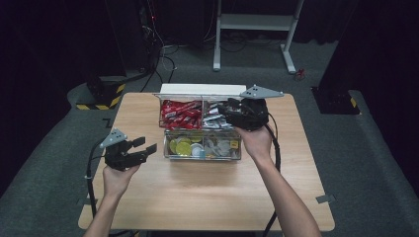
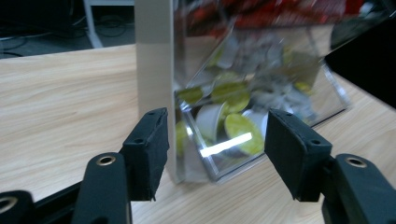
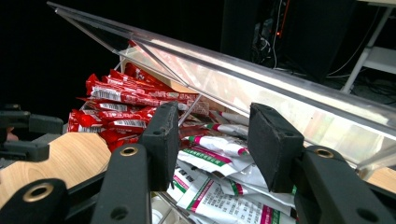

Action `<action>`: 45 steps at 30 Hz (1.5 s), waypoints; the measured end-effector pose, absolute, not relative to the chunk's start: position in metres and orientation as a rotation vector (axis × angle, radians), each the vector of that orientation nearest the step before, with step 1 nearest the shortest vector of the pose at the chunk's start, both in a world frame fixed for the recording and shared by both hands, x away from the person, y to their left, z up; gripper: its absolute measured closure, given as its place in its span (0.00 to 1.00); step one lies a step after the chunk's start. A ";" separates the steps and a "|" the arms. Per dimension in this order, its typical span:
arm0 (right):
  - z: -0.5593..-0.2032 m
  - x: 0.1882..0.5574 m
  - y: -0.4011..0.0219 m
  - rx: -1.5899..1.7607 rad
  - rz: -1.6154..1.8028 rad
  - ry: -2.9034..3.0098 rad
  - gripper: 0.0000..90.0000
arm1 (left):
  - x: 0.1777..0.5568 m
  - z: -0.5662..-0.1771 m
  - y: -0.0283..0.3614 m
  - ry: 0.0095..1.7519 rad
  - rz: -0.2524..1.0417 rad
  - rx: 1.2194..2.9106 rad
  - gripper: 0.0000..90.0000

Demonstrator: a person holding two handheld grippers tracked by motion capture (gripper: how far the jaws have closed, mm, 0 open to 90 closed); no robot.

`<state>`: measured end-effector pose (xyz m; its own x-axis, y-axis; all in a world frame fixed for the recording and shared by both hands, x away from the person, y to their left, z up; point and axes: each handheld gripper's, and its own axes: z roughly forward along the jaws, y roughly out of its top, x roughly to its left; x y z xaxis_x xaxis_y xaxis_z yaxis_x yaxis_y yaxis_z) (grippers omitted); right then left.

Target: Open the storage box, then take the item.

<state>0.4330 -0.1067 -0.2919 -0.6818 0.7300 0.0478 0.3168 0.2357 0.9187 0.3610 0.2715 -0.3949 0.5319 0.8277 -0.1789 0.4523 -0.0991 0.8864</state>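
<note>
Clear box (image 1: pixel 202 148), three compartments, two hand-held grippers

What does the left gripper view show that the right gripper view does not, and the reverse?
Left gripper view: round capsules with green or white tops, behind the clear front wall of the box, seen past the open left tongs. Right gripper view: red sachets, white sachets and the raised clear lid, beyond the open right tongs. Both: the box, the wooden table, and black tongs with nothing gripped.
</note>
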 end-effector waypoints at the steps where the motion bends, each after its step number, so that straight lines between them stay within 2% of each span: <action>1: -0.291 0.434 -0.107 0.970 1.433 2.127 0.60 | 0.362 -0.391 0.271 1.070 0.458 1.740 0.45; 30: -0.290 0.433 -0.108 0.972 1.432 2.130 0.61 | 0.381 -0.337 0.257 1.014 0.452 1.744 0.43; 45: -0.289 0.434 -0.109 0.965 1.438 2.137 0.63 | 0.400 -0.320 0.239 0.972 0.489 1.794 0.48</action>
